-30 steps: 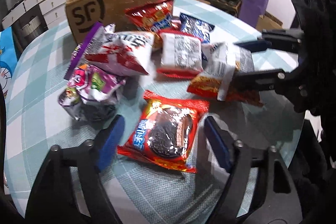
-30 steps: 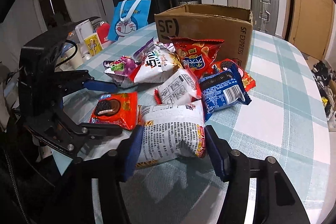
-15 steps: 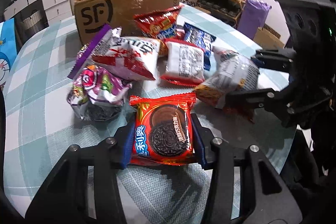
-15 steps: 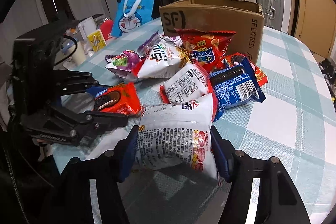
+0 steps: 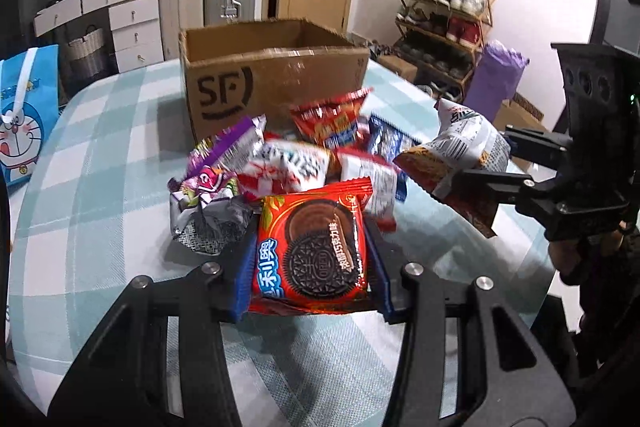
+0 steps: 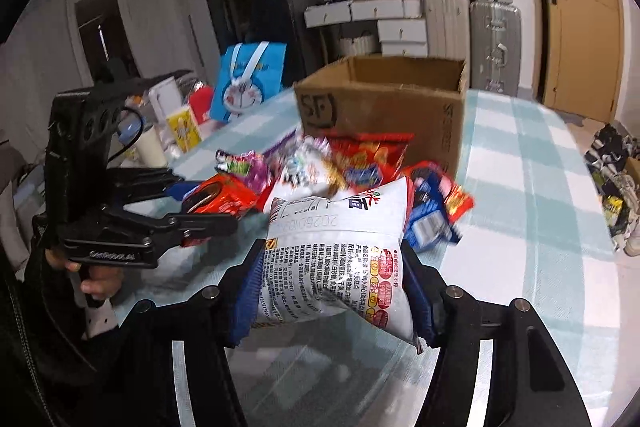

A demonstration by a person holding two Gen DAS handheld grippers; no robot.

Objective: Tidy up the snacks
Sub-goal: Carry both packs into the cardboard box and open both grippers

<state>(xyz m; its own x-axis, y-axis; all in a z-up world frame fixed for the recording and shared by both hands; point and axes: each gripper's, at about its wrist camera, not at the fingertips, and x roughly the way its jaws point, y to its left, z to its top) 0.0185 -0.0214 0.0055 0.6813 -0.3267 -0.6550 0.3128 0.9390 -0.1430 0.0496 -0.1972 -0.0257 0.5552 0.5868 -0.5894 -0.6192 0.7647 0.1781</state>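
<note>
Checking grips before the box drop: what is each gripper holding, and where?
Left gripper holds the red cookie pack by its two long side edges. Right gripper holds the white noodle bag by its sides.

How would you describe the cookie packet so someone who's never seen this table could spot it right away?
Find the open cardboard box on the checked tablecloth, then the snack pile in front of it. At the pile's near edge, the left gripper holds the red cookie packet: the only one picturing a dark round sandwich cookie.
</note>
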